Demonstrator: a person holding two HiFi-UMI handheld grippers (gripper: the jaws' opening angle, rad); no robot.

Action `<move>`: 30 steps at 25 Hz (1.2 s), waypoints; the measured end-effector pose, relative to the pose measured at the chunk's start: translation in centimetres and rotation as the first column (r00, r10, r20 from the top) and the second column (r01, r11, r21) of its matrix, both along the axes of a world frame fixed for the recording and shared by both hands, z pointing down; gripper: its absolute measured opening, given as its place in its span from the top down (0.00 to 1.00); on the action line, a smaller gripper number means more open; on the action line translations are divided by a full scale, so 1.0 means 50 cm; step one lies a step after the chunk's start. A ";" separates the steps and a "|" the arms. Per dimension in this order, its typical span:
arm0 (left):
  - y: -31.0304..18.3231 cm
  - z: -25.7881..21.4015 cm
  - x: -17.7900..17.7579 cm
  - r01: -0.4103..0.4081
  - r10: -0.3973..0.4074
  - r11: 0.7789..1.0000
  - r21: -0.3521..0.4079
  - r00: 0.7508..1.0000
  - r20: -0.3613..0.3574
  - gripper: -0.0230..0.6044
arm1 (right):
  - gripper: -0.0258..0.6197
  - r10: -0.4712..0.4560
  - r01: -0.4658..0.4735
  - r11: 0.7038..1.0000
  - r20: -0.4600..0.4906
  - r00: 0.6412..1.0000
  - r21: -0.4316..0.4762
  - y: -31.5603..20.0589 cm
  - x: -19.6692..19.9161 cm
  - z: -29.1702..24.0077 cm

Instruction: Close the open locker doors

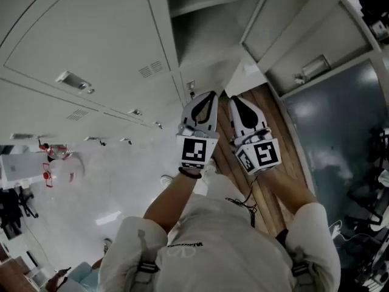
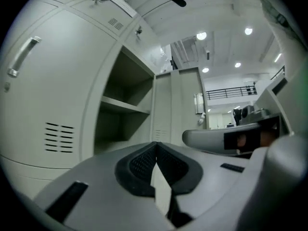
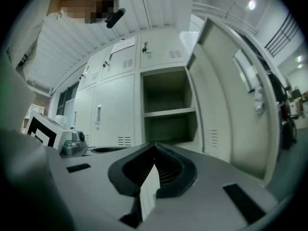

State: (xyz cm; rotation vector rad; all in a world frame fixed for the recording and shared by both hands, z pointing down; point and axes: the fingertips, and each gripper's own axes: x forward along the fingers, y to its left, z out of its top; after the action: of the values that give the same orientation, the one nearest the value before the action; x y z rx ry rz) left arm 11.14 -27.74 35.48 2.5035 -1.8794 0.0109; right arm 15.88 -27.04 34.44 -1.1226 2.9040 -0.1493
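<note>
Both tongs point level, side by side, at the locker bank. Left tongs (image 1: 208, 97): jaws closed tip to tip, nothing gripped. Right tongs (image 1: 236, 102): likewise closed and empty.

One locker (image 3: 168, 109) stands open ahead of the tongs, with a shelf (image 3: 169, 112) across its middle. Its door (image 3: 226, 105) is swung wide to the right of the opening, inner face showing. In the gripper views, both tongs are apart from the locker and door.

The shut lockers (image 1: 79, 47) left of the opening carry handles and vent slots. In the head view, a strip of wood floor (image 1: 285, 157) lies below the open door.
</note>
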 end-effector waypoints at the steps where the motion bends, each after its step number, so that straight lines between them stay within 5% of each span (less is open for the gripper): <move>1: -0.019 -0.005 0.051 -0.037 0.037 0.999 0.001 0.999 -0.006 0.96 | 0.94 0.034 -0.034 0.999 0.004 0.999 -0.001 -0.015 0.042 -0.004; 7: -0.085 -0.018 0.297 -0.217 0.217 0.976 0.001 0.976 -0.027 0.96 | 0.94 0.182 -0.182 0.983 0.015 0.983 -0.010 -0.068 0.247 -0.013; 14: -0.114 -0.009 0.431 -0.305 0.305 0.952 -0.019 0.952 -0.027 0.96 | 0.94 0.260 -0.260 0.965 0.025 0.965 0.018 -0.072 0.368 -0.029; 20: -0.141 0.006 0.487 -0.290 0.292 0.956 -0.050 0.956 0.026 0.77 | 0.94 0.308 -0.308 0.951 0.002 0.951 0.039 -0.074 0.446 -0.034; 23: -0.157 0.011 0.503 -0.269 0.272 0.962 -0.055 0.960 0.061 0.78 | 0.94 0.324 -0.324 0.945 0.002 0.946 0.054 -0.078 0.466 -0.044; 25: -0.162 0.011 0.499 -0.246 0.249 0.968 -0.056 0.966 0.070 0.86 | 0.94 0.321 -0.321 0.945 0.007 0.947 0.067 -0.078 0.469 -0.056; 30: -0.124 0.002 0.463 -0.263 0.265 0.964 -0.043 0.963 0.052 0.87 | 0.94 0.221 -0.225 0.969 0.045 0.974 0.105 -0.068 0.442 -0.105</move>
State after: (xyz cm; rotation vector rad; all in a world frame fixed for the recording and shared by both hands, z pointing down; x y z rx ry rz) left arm 34.27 -33.94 35.59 2.7363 -1.5316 0.1187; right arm 37.96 -30.46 29.16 -1.4001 2.6936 -0.0026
